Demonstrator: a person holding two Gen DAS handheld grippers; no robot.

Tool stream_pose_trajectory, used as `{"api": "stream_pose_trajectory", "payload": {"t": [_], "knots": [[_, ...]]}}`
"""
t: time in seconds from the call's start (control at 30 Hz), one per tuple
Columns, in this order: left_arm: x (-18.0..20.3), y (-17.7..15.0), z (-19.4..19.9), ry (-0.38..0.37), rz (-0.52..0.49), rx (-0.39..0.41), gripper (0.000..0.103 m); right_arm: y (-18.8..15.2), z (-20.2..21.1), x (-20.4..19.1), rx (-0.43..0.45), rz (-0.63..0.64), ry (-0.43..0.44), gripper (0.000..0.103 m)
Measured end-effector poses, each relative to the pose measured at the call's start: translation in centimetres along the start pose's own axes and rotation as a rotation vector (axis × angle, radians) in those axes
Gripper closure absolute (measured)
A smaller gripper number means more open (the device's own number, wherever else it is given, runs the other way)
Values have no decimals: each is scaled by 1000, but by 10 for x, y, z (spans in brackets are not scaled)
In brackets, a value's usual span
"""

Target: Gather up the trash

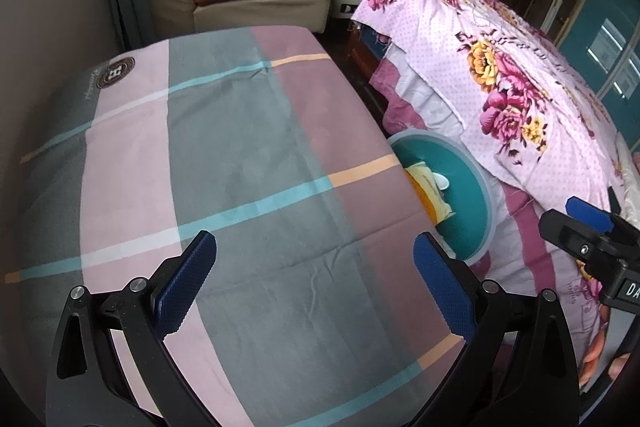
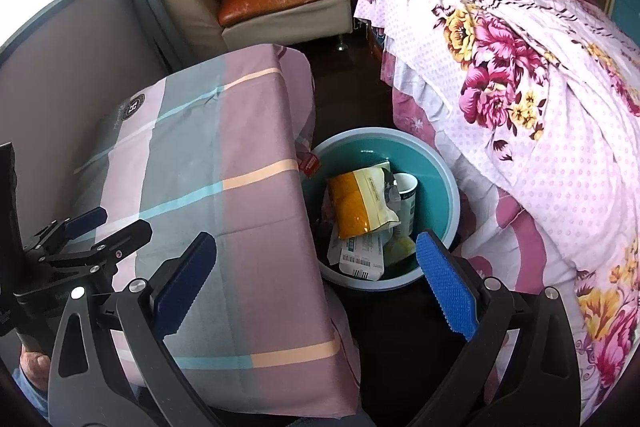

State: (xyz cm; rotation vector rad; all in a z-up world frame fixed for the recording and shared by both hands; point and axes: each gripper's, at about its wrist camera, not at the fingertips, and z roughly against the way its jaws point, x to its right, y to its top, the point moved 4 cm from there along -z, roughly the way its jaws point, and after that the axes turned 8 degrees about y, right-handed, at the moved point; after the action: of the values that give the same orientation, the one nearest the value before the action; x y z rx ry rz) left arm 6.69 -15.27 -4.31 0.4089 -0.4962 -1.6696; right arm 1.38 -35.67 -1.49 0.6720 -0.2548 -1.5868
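Both tongs are spread wide and empty: left tongs [image 1: 316, 287] hang over the bare checked surface [image 1: 240, 155], right tongs [image 2: 316, 287] by its edge. The trash, a yellow snack bag [image 2: 362, 203], paper cup [image 2: 406, 195] and labelled packets [image 2: 360, 255], sits in the teal basin [image 2: 436, 163] on the floor by the bed [image 2: 540, 87]. I'd scan the surface before stopping.

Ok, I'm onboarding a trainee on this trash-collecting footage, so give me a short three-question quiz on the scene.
1. True or false: the left gripper holds a piece of trash.
2. Where does the teal basin sit? A) on the checked table B) on the floor between table and bed C) on the sofa
3. Which yellow-and-orange item lies in the basin?

Key: 1 false, both grippers are open and empty. 2 B. 3 the snack bag.
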Motion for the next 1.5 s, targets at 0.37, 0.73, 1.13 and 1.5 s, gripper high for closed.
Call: {"api": "stream_pose_trajectory", "payload": {"t": [0.37,0.73,1.13,1.5], "knots": [[5,-2,-9,41,-36,7,4,0,-13,9,-15,-22,3,7],[7,-3,-20,63,-44,-2,4,0,-28,16,-39,-39,3,7],[8,-8,-31,79,-50,-18,4,-3,-43,18,-65,-51,6,7],[6,-13,-40,81,-46,-36,4,-5,-53,24,-85,-69,5,7]]}}
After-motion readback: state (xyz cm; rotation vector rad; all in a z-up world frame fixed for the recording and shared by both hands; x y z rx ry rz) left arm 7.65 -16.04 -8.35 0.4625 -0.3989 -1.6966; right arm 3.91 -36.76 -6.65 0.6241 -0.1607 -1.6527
